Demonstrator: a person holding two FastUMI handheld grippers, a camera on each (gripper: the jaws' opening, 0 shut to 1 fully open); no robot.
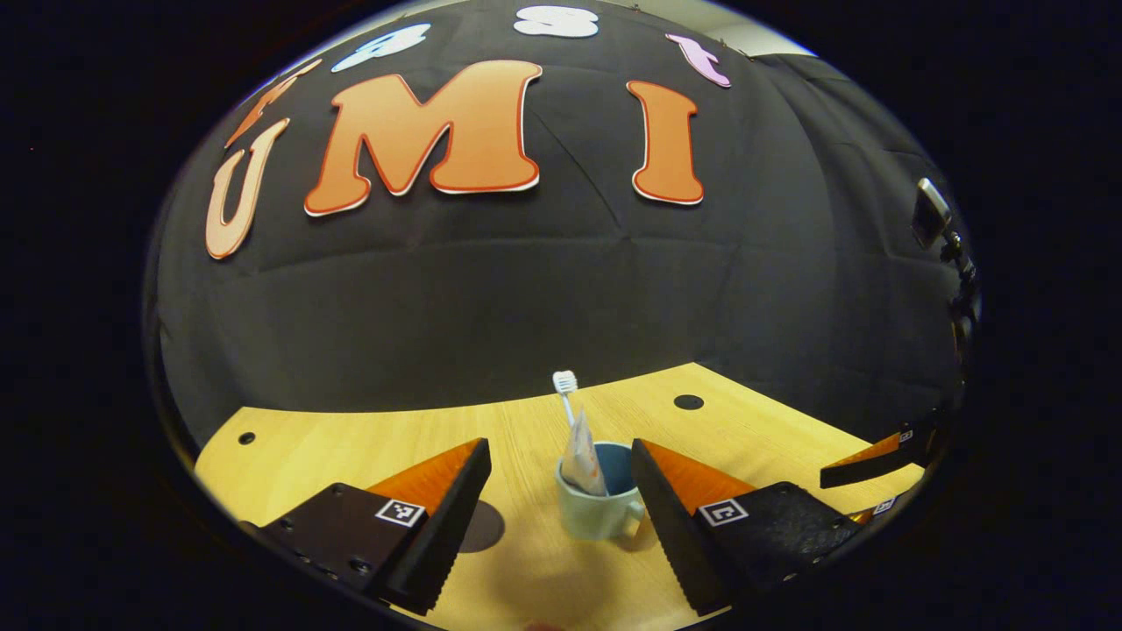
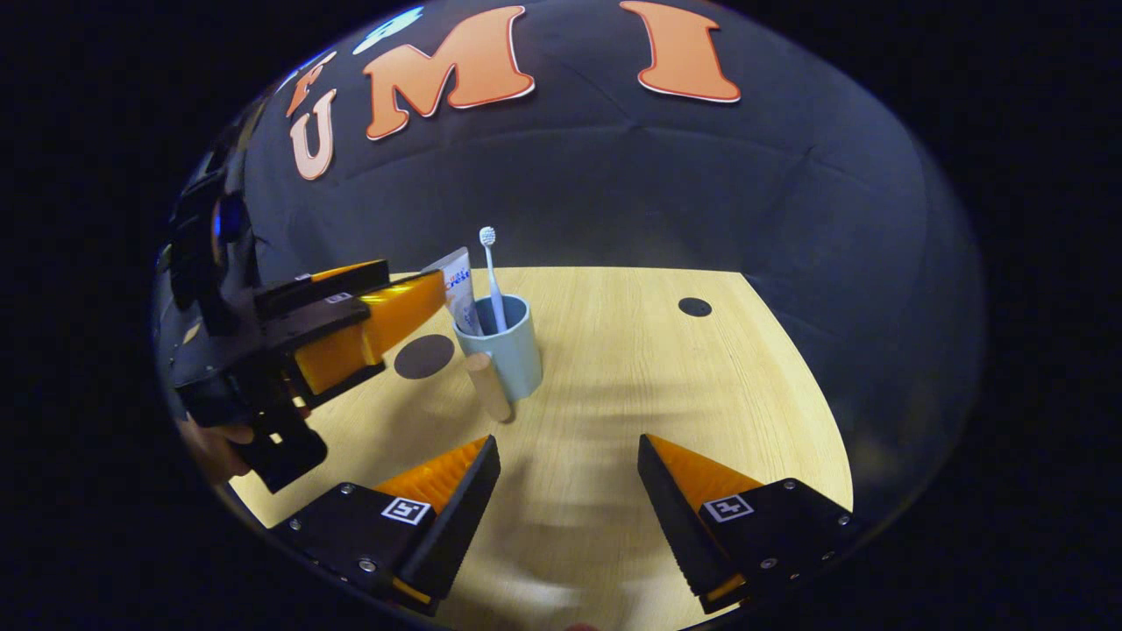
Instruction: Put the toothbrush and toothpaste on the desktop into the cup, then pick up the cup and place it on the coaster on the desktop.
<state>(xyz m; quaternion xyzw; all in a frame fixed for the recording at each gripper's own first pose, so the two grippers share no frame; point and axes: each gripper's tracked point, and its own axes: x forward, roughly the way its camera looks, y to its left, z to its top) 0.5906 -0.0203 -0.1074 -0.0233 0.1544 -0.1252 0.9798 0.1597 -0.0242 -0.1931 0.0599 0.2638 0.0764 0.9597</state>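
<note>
**Cup loaded, both grippers spread**

My left gripper (image 1: pixel 561 486) stands with its fingers apart, just short of the cup (image 1: pixel 596 504), which sits on the counter (image 1: pixel 745 421). My right gripper (image 2: pixel 570 478) is spread too, well back from the cup. The toothpaste (image 1: pixel 582 456) and toothbrush (image 1: pixel 566 394) stand inside the cup. The dark coaster (image 2: pixel 424 356) lies just beside the cup.
</note>
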